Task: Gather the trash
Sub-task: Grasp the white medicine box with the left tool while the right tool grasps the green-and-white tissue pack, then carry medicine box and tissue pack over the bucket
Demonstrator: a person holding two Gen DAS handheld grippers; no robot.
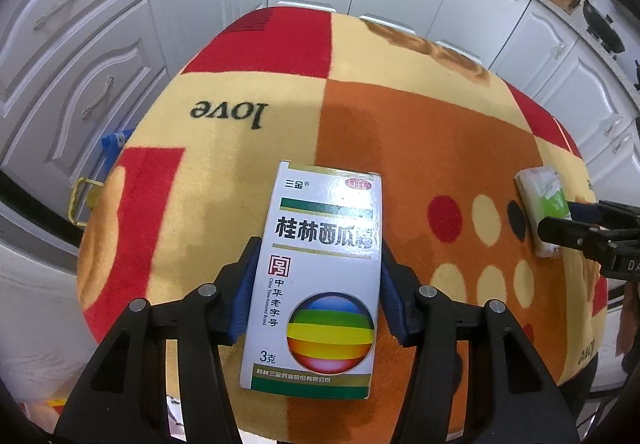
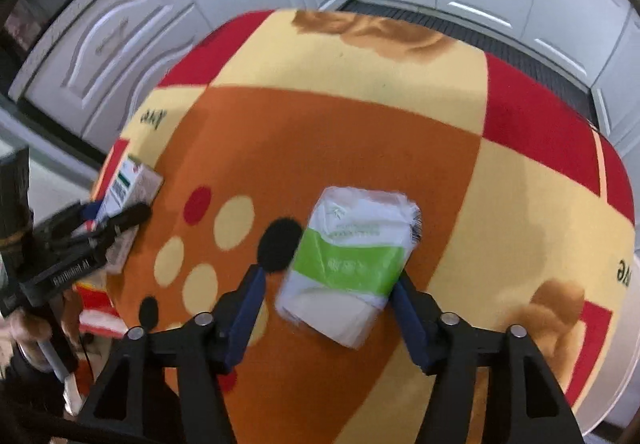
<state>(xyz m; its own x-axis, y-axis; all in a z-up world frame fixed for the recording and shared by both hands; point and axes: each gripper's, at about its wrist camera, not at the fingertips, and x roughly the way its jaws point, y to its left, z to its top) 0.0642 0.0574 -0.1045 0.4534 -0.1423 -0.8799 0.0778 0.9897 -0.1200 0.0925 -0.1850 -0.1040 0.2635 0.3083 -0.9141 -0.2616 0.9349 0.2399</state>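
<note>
Left gripper (image 1: pixel 316 284): jaws pinching the white cardboard medicine box (image 1: pixel 316 280) lengthwise over the patterned desk (image 1: pixel 400 131); right gripper (image 2: pixel 328 308): jaws spread, straddling the white-and-green plastic tissue pack (image 2: pixel 352 264), long axis skewed, left jaw clear.

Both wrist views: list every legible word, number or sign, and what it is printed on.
"桂林西瓜霜", "三金", "OTC", "中华老字号", "3克": medicine box.
"love": patterned mat.
"GenRobot AI", blurred: left gripper.
"DA", cut off: right gripper.
Green-banded tissue pack print: too blurred to read.
</note>
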